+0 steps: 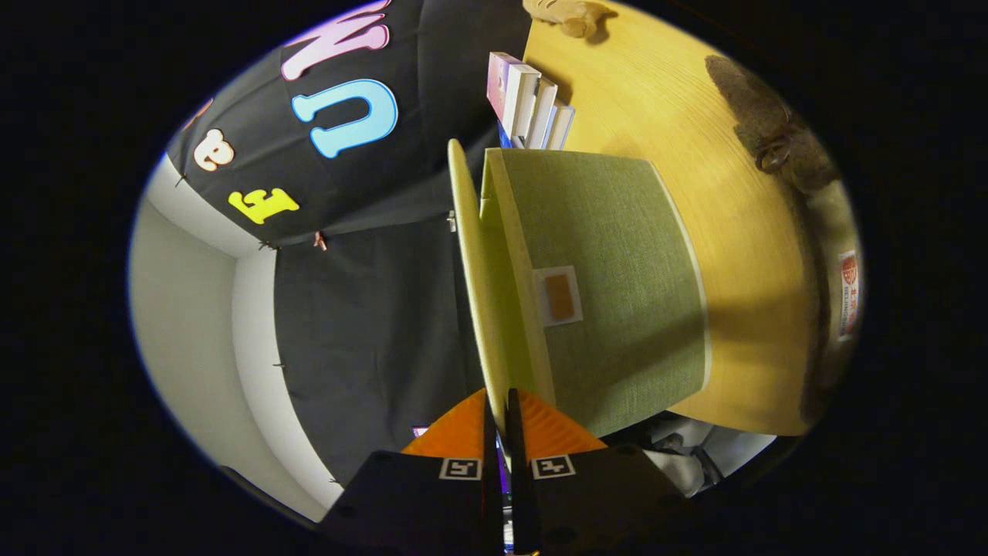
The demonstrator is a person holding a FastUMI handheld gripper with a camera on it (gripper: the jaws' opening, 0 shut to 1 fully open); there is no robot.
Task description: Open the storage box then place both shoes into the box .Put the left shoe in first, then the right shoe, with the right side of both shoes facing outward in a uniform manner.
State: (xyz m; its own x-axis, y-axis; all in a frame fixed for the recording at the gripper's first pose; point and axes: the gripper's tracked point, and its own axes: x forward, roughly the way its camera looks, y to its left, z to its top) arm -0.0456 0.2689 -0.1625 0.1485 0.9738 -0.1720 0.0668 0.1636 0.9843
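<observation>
The view is rolled on its side. A green fabric storage box (617,293) stands on the yellow wooden table (695,100), with a small label patch on its near face. Its thin lid (465,255) is raised a little off the box's rim, leaving a narrow gap. My gripper (500,405) is shut on the lid's near edge, one finger on each side of it. Beyond the box lies a dark brown fuzzy shoe (764,131). A tan shoe (567,14) lies farther off at the table's far end.
Several upright books (529,100) stand right behind the box. A pale thing with a red label (847,293) lies at the table's edge past the brown shoe. The booth's black cloth wall (370,324) and a white wall (185,309) lie on the lid's side.
</observation>
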